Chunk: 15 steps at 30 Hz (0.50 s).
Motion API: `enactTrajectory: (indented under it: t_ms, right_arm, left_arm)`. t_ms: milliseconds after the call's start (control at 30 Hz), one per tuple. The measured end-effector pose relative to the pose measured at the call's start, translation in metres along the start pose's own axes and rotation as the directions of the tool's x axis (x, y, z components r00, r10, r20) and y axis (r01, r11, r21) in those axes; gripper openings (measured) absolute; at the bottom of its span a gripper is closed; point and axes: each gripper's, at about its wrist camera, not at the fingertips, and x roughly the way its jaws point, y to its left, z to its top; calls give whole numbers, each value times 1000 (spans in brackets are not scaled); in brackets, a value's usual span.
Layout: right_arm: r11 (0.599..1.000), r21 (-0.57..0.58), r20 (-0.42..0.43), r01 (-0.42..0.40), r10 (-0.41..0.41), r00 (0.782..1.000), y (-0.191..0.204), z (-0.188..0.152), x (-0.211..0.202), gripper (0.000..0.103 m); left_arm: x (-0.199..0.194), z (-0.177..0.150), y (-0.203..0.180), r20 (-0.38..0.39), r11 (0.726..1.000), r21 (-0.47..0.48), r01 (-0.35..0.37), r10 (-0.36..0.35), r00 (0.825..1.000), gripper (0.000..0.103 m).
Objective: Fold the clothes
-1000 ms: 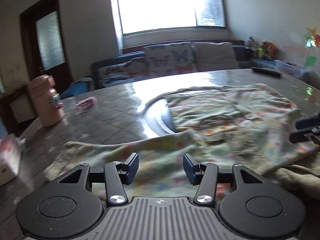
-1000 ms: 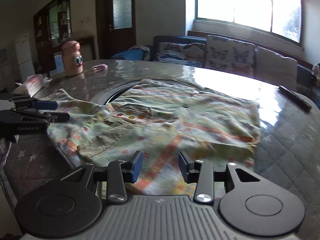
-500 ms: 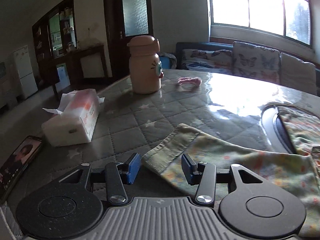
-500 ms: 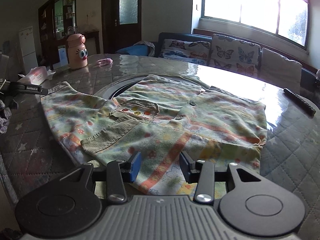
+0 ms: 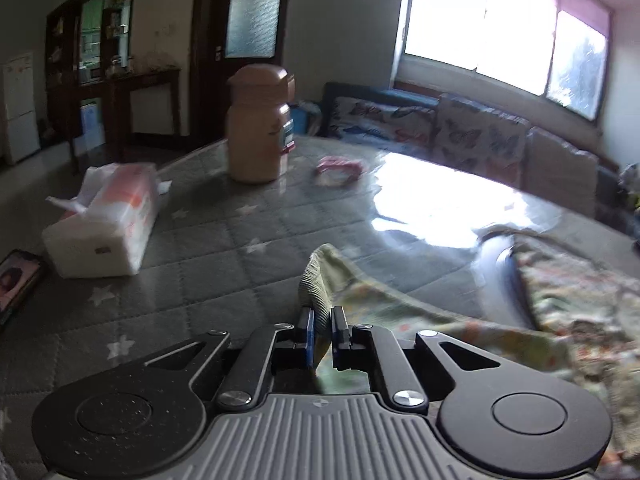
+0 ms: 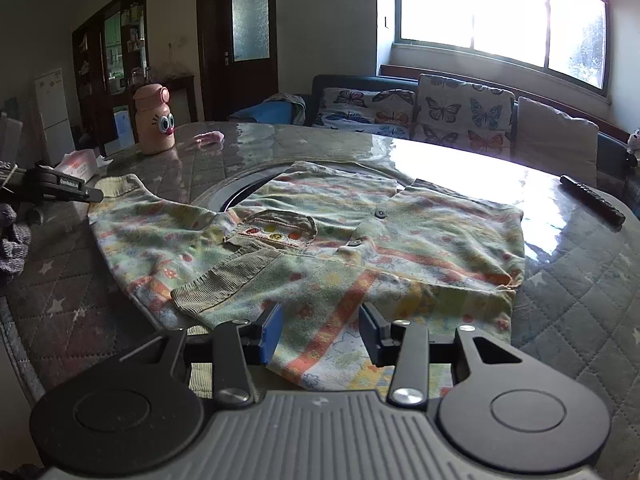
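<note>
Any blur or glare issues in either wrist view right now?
Left wrist view: motion-blurred throughout, window glare blown out on the table; left gripper itself sharp, shut on the sleeve cuff. Right wrist view: sharp, glare patch beside the shirt, window overexposed.

Your shirt [image 6: 320, 240] is pale green with orange stripes and small coloured prints; its cuffs [image 5: 314, 284] are ribbed olive. Your table cover [image 6: 580, 280] is grey, quilted in diamonds with white stars. The bottle [image 6: 154, 120] is peach-pink with cartoon eyes. The tissue pack [image 5: 104, 224] is white and orange. The sofa cushions [image 6: 460, 116] show butterflies.
</note>
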Motion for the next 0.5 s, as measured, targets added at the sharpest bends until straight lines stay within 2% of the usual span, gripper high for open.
enactTrajectory:
  t_ms: [100,233,333,500]
  right_arm:
    - [1000,16,12,9,-9,1000,-4,0,-5,42]
    - [998,57,27,21,-23,999,-13,-1,-11,42]
    - [996,79,39,40,-43,998,-21,-2,-17,42]
    - [986,149,62,74,-84,995,-40,-6,-30,42]
  left_arm:
    - [-16,5,-25,27,994,30,106,-106,994,8]
    - [-33,7,-64,40,965,83,247,-251,967,8]
    - [-46,10,-93,45,929,123,349,-357,933,8]
    - [-60,2,-143,10,848,187,495,-506,863,8]
